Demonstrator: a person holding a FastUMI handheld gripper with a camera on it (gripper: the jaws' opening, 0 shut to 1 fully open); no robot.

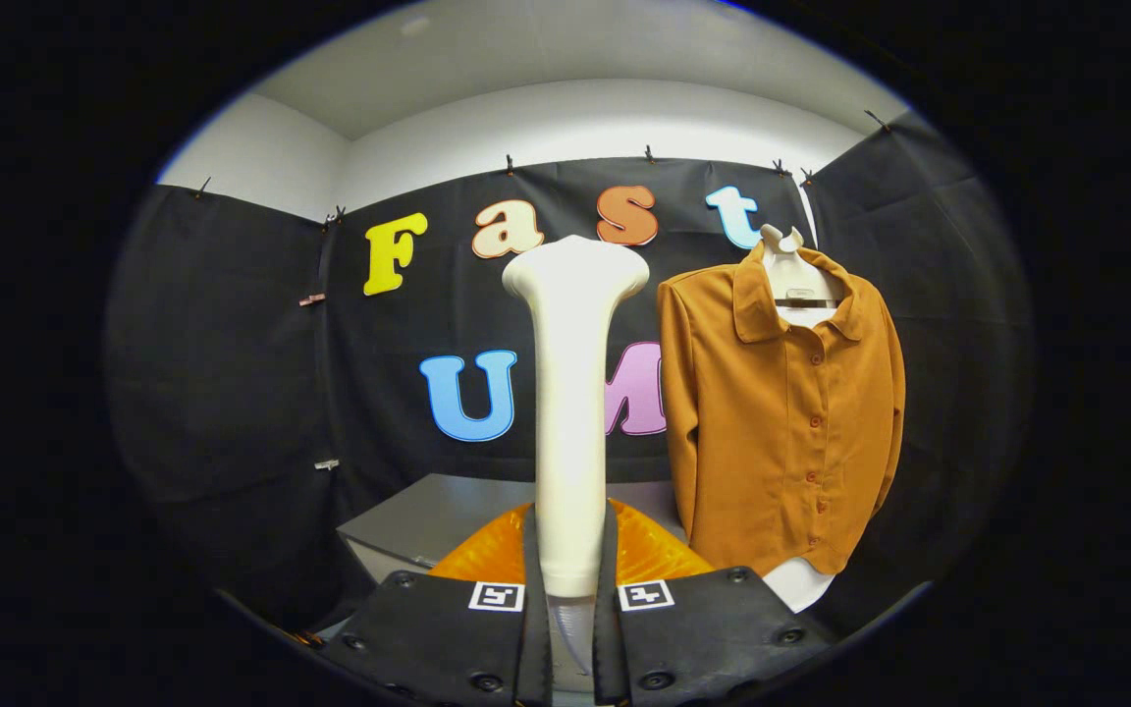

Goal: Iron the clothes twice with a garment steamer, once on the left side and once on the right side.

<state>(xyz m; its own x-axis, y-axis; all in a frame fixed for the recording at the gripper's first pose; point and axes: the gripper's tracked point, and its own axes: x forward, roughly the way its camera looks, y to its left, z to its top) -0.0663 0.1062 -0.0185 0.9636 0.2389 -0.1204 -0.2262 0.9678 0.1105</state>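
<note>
Steamer [570, 393], a pale upright wand with a flared head, stands clamped between the gripper [570, 599] fingers, both pressing its handle; its lower end is hidden behind them. Left of it and lower, a grey table [428, 520] juts out from behind the fingers, partly covered by them. To the right, just beside the steamer head but apart from it, hangs the brown buttoned shirt [781, 412] on a white mannequin torso [786, 255]. A small label at the shirt's collar is too small to read. The torso's white base peeks below the hem.
</note>
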